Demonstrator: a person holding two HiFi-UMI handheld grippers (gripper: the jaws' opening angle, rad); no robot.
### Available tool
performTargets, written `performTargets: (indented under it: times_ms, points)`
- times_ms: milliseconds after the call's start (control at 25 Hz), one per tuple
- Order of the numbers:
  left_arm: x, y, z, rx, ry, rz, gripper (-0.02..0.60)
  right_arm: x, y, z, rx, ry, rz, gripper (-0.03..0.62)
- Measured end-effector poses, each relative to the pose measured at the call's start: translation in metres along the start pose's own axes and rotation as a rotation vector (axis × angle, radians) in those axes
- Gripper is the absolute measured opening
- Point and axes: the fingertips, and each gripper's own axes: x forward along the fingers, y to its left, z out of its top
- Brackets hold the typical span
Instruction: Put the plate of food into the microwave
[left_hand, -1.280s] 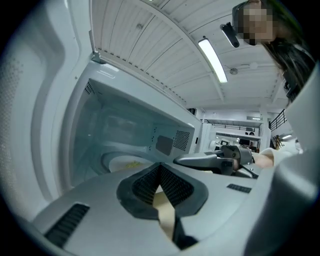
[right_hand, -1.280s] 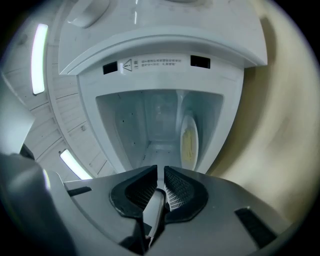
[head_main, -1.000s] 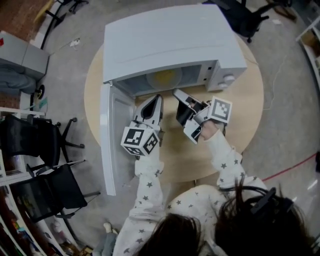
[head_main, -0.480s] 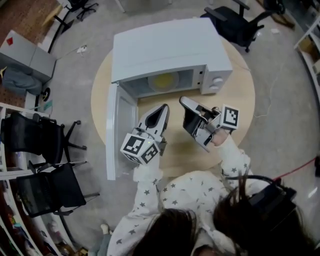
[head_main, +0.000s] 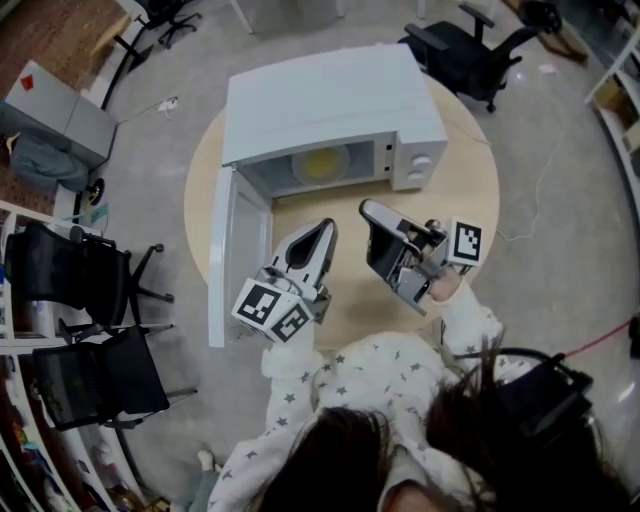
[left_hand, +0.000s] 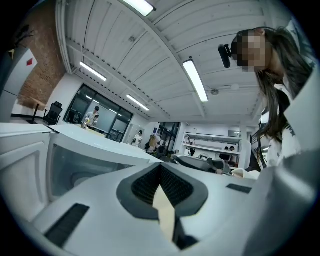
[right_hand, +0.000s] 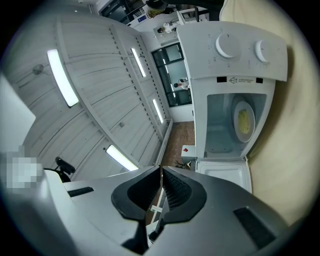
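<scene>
Both claws have drawn back from the oven's mouth toward the person since a second ago. Now the left claw (head_main: 325, 225) and the right claw (head_main: 368, 207) hover over the round pale wooden counter (head_main: 460, 190), well apart from the boxy white microwave oven (head_main: 330, 100). Each claw has its jaws pressed together with nothing between them. Inside the open cavity sits the white plate of yellow food (head_main: 322, 163), also seen from the right gripper view (right_hand: 243, 121). Its white hinged door (head_main: 225, 255) hangs wide open at the left.
</scene>
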Motion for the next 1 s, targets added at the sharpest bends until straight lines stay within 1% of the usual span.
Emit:
performTargets:
  times_ms: [240, 440, 640, 840, 1000]
  points:
    - [-0.010, -0.011, 0.012, 0.024, -0.017, 0.016, -0.003, -0.008, 0.023, -0.009, 0.035, 0.015, 0.067, 0.008]
    - [-0.011, -0.020, 0.017, 0.047, -0.022, 0.026, -0.003, -0.013, 0.025, -0.011, 0.060, 0.016, 0.087, 0.008]
    - [-0.004, -0.026, 0.015, 0.054, -0.019, 0.010, -0.003, -0.009, 0.027, -0.010, 0.098, 0.013, 0.124, 0.006]
    - [-0.005, -0.030, 0.018, 0.047, -0.020, 0.007, -0.003, -0.011, 0.028, -0.012, 0.093, 0.014, 0.116, 0.006]
    - [-0.006, -0.030, 0.020, 0.052, -0.026, 0.013, -0.003, -0.008, 0.029, -0.013, 0.105, 0.020, 0.130, 0.006]
